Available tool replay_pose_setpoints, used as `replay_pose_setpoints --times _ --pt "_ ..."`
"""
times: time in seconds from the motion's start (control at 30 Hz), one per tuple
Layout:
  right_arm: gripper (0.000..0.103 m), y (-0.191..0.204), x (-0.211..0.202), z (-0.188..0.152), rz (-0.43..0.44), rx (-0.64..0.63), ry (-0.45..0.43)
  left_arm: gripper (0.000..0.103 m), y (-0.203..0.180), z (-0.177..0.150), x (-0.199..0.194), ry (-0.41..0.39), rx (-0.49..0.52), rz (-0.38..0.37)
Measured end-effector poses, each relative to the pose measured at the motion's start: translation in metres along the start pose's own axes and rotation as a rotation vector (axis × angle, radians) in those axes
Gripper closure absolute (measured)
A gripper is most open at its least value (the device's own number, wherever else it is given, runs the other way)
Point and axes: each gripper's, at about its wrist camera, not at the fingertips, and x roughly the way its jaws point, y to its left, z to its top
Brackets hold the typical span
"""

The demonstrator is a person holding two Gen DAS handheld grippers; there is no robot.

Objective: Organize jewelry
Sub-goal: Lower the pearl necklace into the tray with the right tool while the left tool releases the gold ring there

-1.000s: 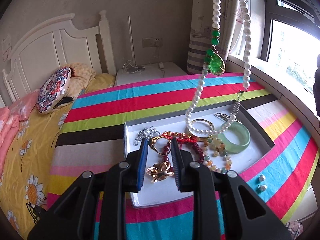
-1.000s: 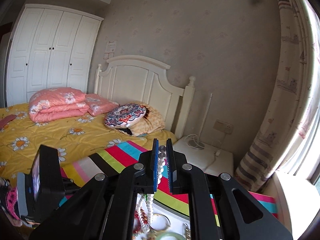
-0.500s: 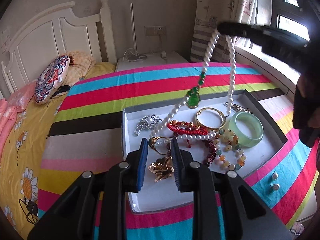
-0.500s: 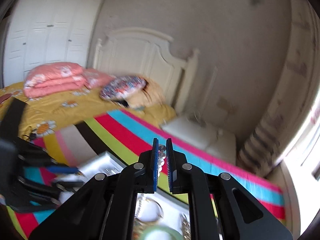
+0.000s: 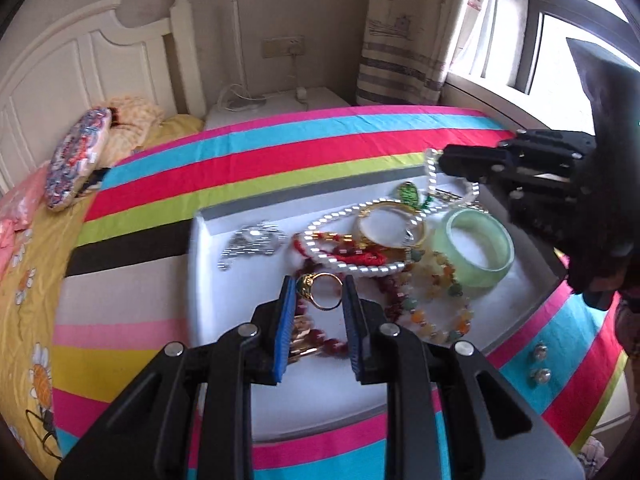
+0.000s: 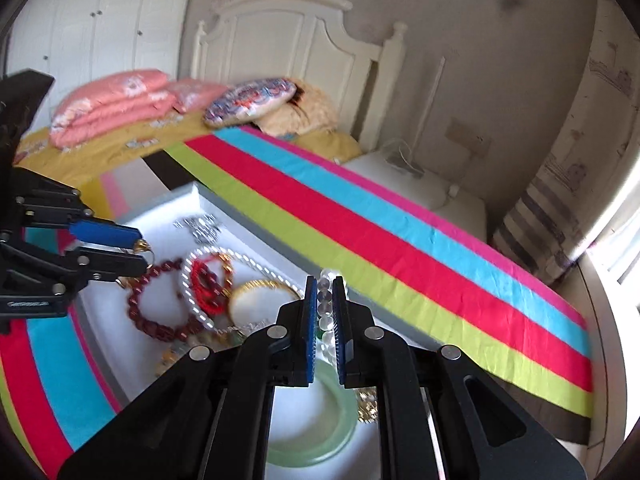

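Note:
A white tray (image 5: 224, 320) on the striped cloth holds mixed jewelry. My left gripper (image 5: 319, 294) is shut on a gold ring (image 5: 326, 292) with a green stone, just above the tray's near part. My right gripper (image 6: 325, 294) is shut on a white pearl necklace (image 5: 352, 268) with a green pendant (image 5: 408, 192); most of the necklace lies across the tray. The right gripper also shows in the left wrist view (image 5: 440, 162), low over the tray's far right corner. A green jade bangle (image 5: 478, 252), a gold bangle (image 5: 390, 226), red bead bracelets (image 6: 156, 304) and a silver brooch (image 5: 252, 242) lie in the tray.
Two small pearl earrings (image 5: 540, 364) lie on the cloth to the right of the tray. A striped cloth (image 5: 280, 152) covers the table. A bed with pillows (image 6: 116, 104) is at the left, a white nightstand (image 5: 276, 102) behind, and a window at the right.
My right gripper has come down from high up to the tray's far right corner, and the pearl necklace now lies mostly coiled across the tray. My left gripper has stayed shut on the ring.

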Motion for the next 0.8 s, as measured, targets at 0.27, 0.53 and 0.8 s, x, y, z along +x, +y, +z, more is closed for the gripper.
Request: replay_pose_setpoints --times 0.27,0.53,0.8 --pt "0.093 -0.002 0.015 -0.005 -0.019 0.021 0.133 0.080 -0.013 0.004 0.028 0.075 0.032 -0.007" --pt "0.038 -0.016 -0.001 -0.013 -0.017 0.131 0.118 0.035 -0.009 -0.004 0.015 0.021 0.014 0.011" --pt "0.020 -0.024 -0.063 -0.025 -0.027 0.236 0.009 0.005 -0.005 -0.023 -0.031 -0.116 0.002 0.103"
